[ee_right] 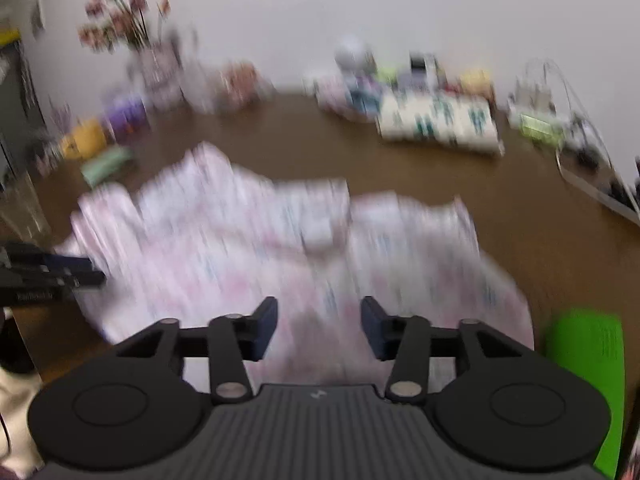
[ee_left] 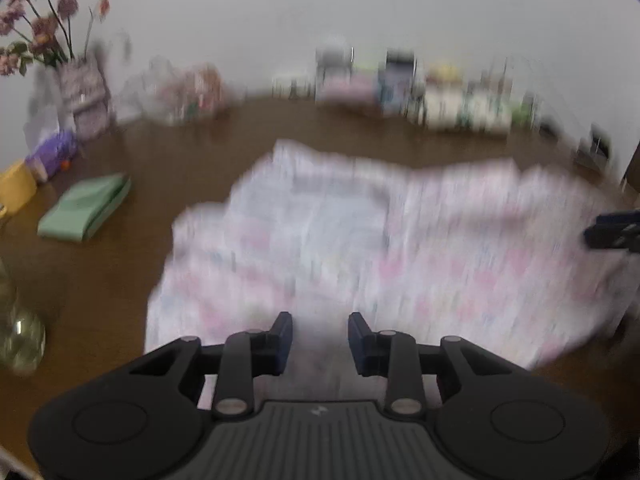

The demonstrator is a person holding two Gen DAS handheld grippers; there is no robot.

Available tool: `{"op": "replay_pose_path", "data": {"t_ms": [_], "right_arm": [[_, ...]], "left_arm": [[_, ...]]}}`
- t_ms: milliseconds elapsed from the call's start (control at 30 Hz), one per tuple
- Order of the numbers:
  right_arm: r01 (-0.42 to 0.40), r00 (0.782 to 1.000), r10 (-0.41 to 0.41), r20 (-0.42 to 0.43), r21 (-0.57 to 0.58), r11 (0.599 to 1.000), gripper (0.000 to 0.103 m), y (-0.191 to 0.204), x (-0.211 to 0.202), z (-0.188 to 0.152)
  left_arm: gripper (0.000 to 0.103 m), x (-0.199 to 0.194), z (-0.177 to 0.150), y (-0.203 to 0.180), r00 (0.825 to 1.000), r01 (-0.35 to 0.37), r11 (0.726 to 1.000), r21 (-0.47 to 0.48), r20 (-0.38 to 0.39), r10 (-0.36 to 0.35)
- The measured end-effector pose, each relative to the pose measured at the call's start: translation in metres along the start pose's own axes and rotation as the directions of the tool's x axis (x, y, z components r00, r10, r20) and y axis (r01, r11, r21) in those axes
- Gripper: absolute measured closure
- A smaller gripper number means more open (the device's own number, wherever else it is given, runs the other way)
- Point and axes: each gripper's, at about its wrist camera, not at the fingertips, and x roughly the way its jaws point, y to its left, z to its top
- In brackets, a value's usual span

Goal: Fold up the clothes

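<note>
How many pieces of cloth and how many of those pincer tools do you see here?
Pink-and-white garment spread on the table: 1
Folded green cloth: 1
Pincer tools, both open: 2, the left gripper and the right gripper
Total: 4

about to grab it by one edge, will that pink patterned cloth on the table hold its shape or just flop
The pink patterned cloth lies spread in soft wrinkles on the brown table, so it will probably flop and drape. It looks thin, likely light. Lifted by one edge, the rest would likely drag and bunch.

The left gripper (ee_left: pixel 319 334) hangs open over a blurred pink-white garment (ee_left: pixel 380 248). At ten o'clock lies a folded green cloth (ee_left: pixel 86 208).
</note>
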Motion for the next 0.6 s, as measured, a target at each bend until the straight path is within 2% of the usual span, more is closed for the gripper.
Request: {"op": "replay_pose_path", "data": {"t_ms": [33, 100, 133, 233, 267, 300, 333, 367, 433, 533, 600], "right_arm": [[0.002, 1.000, -0.002, 0.008, -0.002, 1.000, 0.045, 0.001, 0.011, 0.011], [0.007, 1.000, -0.007, 0.024, -0.007, 1.000, 0.045, 0.002, 0.033, 0.032], [0.019, 1.000, -0.020, 0.011, 0.026, 0.999, 0.045, -0.002, 0.049, 0.041], [0.058, 0.998, -0.055, -0.029, 0.129, 0.990, 0.046, -0.011, 0.091, 0.064], [0.045, 0.998, -0.040, -0.038, 0.137, 0.990, 0.053, -0.011, 0.100, 0.068], [0.012, 0.999, -0.005, -0.054, 0.132, 0.991, 0.086, -0.009, 0.105, 0.070], [-0.022, 0.997, 0.031, -0.071, 0.128, 0.992, 0.100, -0.008, 0.109, 0.072], [-0.056, 0.994, 0.067, -0.088, 0.124, 0.991, 0.101, -0.006, 0.114, 0.074], [-0.065, 0.997, 0.066, -0.045, 0.009, 0.998, 0.101, 0.008, 0.113, 0.077], [-0.032, 0.999, 0.031, -0.015, -0.038, 0.999, 0.101, 0.012, 0.123, 0.082], [0.028, 0.999, -0.027, 0.045, -0.023, 0.999, 0.100, 0.007, 0.127, 0.080]], "left_arm": [[0.063, 0.000, 0.011, 0.000, 0.999, 0.029, 1.000, 0.003, 0.036, -0.029], [0.054, 0.009, 0.036, -0.003, 0.990, 0.102, 0.994, 0.035, 0.093, -0.105], [0.054, 0.017, 0.047, -0.007, 0.987, 0.118, 0.992, 0.048, 0.100, -0.122], [0.056, 0.052, 0.073, -0.021, 0.991, 0.114, 0.991, 0.069, 0.059, -0.118], [0.056, 0.060, 0.076, -0.024, 0.991, 0.121, 0.990, 0.071, 0.049, -0.125], [0.056, 0.068, 0.079, -0.027, 0.991, 0.129, 0.989, 0.073, 0.039, -0.132], [0.056, 0.076, 0.082, -0.030, 0.990, 0.136, 0.988, 0.074, 0.028, -0.139], [0.056, 0.083, 0.082, -0.033, 0.990, 0.142, 0.987, 0.077, 0.017, -0.143], [0.056, 0.093, 0.079, -0.039, 0.989, 0.148, 0.985, 0.084, -0.006, -0.148], [0.056, 0.108, 0.073, -0.043, 0.991, 0.131, 0.987, 0.096, -0.035, -0.128], [0.055, 0.117, 0.069, -0.044, 0.992, 0.116, 0.988, 0.105, -0.053, -0.111]]}}
